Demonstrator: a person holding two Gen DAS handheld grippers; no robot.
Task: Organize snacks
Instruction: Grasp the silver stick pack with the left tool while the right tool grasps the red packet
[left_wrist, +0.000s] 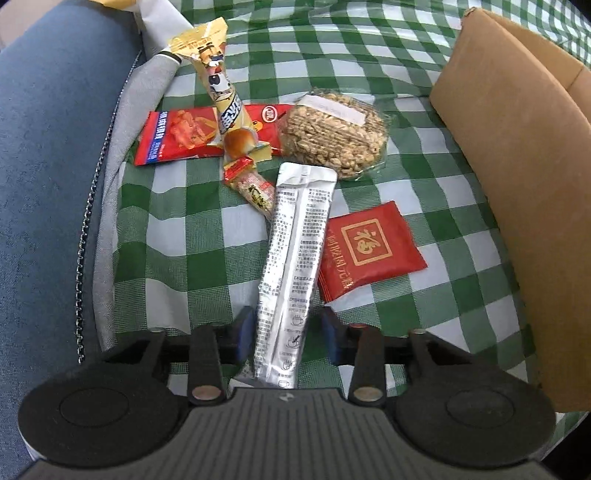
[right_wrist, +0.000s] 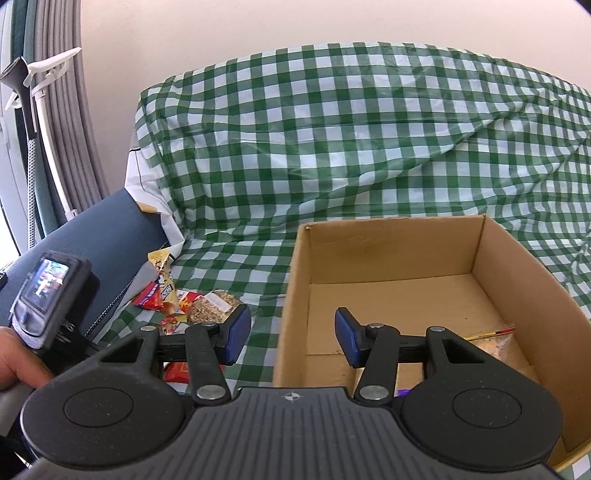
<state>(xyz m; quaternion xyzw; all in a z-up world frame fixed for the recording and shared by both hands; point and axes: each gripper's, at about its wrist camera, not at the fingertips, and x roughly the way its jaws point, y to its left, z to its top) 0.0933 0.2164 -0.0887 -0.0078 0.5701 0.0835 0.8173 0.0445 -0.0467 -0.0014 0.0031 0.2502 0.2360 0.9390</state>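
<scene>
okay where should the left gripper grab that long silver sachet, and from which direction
Grip the silver sachet across its narrow width at the near end, coming down from above. It lies flat and long, already between the open left gripper pads.

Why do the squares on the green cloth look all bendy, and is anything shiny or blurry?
Left wrist view: the fisheye lens curves the checked cloth toward the edges; the silver packet glints with glare, print still sharp. Right wrist view: the same bending bows the cardboard box; light is soft and even, shadows faint, nothing noticeably blurred.
</scene>
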